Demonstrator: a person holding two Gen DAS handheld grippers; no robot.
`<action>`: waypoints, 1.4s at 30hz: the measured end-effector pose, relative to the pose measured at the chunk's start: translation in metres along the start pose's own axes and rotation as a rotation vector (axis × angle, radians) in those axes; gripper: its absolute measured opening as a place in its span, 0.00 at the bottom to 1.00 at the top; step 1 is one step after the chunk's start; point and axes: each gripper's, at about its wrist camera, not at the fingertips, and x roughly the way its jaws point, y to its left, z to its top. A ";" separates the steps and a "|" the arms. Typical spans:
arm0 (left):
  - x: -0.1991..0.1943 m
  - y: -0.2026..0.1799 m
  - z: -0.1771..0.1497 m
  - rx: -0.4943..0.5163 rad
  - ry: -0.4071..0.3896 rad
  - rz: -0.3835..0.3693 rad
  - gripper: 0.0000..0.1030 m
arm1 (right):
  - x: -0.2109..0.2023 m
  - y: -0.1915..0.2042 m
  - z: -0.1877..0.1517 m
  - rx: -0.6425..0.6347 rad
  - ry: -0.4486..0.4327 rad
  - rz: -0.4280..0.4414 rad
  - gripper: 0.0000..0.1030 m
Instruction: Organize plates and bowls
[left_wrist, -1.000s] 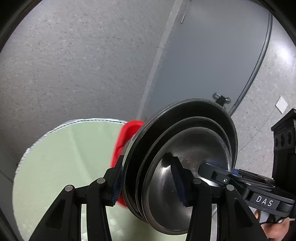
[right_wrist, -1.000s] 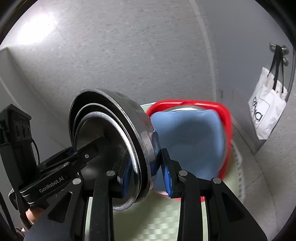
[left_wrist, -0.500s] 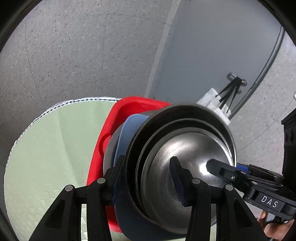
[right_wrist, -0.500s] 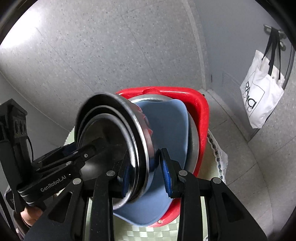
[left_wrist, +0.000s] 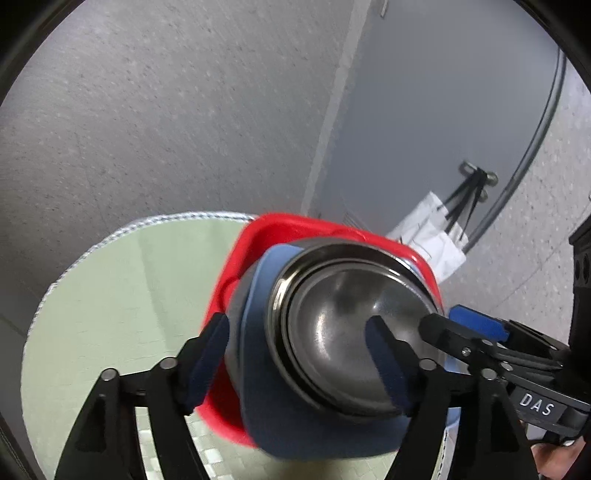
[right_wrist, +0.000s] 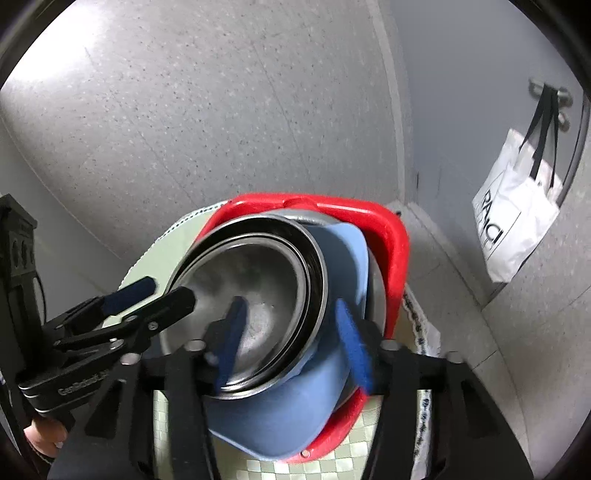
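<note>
A nested stack of steel bowls (left_wrist: 343, 332) rests on a blue plate (left_wrist: 266, 413) inside a red basin (left_wrist: 236, 266) on the round green table. My left gripper (left_wrist: 299, 358) is open, its jaws straddling the stack's left rim. My right gripper (right_wrist: 291, 339) is open too, its jaws straddling the right rim of the steel bowls (right_wrist: 258, 306) above the blue plate (right_wrist: 291, 413) and red basin (right_wrist: 395, 251). Each gripper also shows in the other's view: the right one (left_wrist: 476, 343), the left one (right_wrist: 147, 299).
The round table (left_wrist: 110, 302) has a green checked cloth with a white braided edge. A white tote bag (right_wrist: 517, 225) hangs from a hook on the grey door. Speckled grey walls stand behind the table.
The bowl stack came down from the air onto the blue plate in the red basin. Both grippers have opened and let go of its rim.
</note>
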 end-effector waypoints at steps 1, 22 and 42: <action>-0.009 0.000 -0.003 -0.002 -0.019 0.012 0.75 | -0.006 0.002 -0.001 -0.005 -0.014 -0.004 0.59; -0.235 -0.008 -0.152 0.162 -0.280 0.077 1.00 | -0.182 0.112 -0.140 0.023 -0.274 -0.160 0.79; -0.526 -0.012 -0.381 0.232 -0.506 0.014 1.00 | -0.376 0.206 -0.299 0.011 -0.500 -0.275 0.86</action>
